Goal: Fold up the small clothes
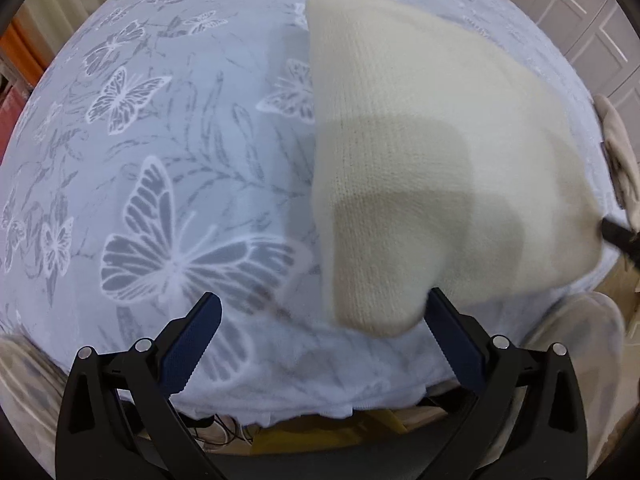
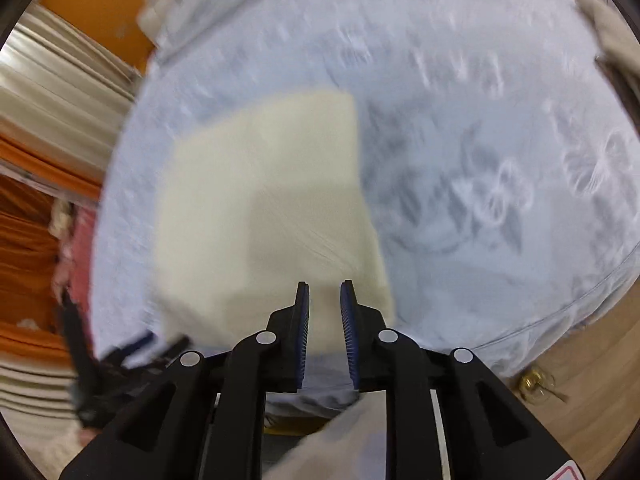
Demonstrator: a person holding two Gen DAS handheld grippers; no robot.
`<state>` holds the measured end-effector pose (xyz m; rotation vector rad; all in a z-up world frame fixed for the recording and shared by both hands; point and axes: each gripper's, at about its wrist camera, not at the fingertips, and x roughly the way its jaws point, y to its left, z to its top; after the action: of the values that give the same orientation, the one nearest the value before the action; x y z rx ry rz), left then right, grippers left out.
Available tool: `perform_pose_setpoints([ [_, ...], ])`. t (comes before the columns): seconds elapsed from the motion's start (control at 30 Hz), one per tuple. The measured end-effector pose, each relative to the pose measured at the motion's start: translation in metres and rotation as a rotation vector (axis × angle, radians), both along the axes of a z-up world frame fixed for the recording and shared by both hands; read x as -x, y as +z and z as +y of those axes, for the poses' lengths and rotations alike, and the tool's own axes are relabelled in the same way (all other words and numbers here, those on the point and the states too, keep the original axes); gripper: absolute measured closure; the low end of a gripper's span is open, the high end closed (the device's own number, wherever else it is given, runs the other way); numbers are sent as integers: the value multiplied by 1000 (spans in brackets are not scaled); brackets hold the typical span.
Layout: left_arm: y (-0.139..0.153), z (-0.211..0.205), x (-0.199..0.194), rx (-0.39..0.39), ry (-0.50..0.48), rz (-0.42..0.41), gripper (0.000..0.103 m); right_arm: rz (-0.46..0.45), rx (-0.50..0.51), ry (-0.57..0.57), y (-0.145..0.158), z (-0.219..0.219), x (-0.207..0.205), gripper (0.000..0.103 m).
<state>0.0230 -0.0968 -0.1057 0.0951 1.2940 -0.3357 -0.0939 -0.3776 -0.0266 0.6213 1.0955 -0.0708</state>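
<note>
On a bed spread with a butterfly-print blanket point(image 1: 160, 152), the left claw point(image 1: 324, 320) hovers wide open and empty beside the near corner of a cream knitted garment point(image 1: 420, 140), lying flat. The right claw point(image 2: 325, 308), jaws narrowly parted, grips nothing. Soft, light, floppy knit; corners and edges look the surest handholds.

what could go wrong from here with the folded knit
1. The cream knit lies near the bed edge; a nudge might drag its lower corner over.
2. Neither gripper holds it: the left gripper stands open beside the corner, and the right gripper has a narrow gap with nothing between its pads. A fold started now may only brush the cloth.
3. The right wrist view is blurred, so aiming a pinch could miss.
</note>
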Motion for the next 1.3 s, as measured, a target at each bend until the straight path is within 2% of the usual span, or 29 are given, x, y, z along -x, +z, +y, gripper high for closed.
perform_pose_setpoints([
  [0.1,10,16,10,10,4,-11,5,-83,-39,82,29,23,-16,85],
  [0.2,11,30,15,-8,35,0,5,-89,-33,234,25,75,-57,85],
  [0.27,13,40,19,-7,62,13,5,-42,-41,322,0,111,-88,89],
  [0.3,15,45,20,-12,72,11,5,22,-35,373,-24,131,-102,92],
  [0.33,19,45,19,-19,77,6,5,129,57,427,-61,154,-117,94],
  [0.37,21,48,20,-26,81,-1,5,125,95,446,-74,164,-115,95],
  [0.4,24,50,19,-32,86,-11,5,92,116,472,-66,168,-117,95],
  [0.5,30,52,16,-29,92,-21,5,81,57,442,-30,145,-108,94],
  [0.57,32,52,12,-20,94,-24,5,19,82,394,-1,119,-86,94],
  [0.6,32,52,12,-19,93,-24,5,19,89,362,3,105,-76,94],
  [0.67,30,48,9,-21,86,-22,5,70,76,267,-7,78,-65,94],
  [0.7,29,46,9,-22,83,-23,5,125,92,233,-22,66,-63,94],
  [0.77,28,41,9,-23,74,-26,5,266,137,221,-72,55,-63,103],
  [0.8,28,38,9,-26,69,-26,5,254,96,207,-89,54,-61,103],
  [0.9,31,31,11,-39,57,-27,5,234,26,168,-73,42,-59,100],
  [0.93,34,29,12,-36,52,-32,5,201,5,150,-63,37,-56,96],
  [1.0,37,24,12,-26,44,-33,5,124,9,117,-44,24,-46,82],
  [1.07,39,19,9,23,34,-12,5,37,3,62,-27,2,-34,48],
  [1.1,39,17,6,57,34,4,5,-5,-30,30,-25,-11,-30,42],
  [1.13,38,14,0,108,40,32,5,-20,-45,5,-26,-17,-30,31],
  [1.17,37,11,-6,147,48,55,5,-1,-25,-34,-31,-27,-31,24],
  [1.23,32,5,-23,238,75,105,5,41,-3,-54,-48,-36,-41,24],
  [1.3,22,-2,-44,260,115,125,5,66,-29,-49,-63,-39,-56,24],
])
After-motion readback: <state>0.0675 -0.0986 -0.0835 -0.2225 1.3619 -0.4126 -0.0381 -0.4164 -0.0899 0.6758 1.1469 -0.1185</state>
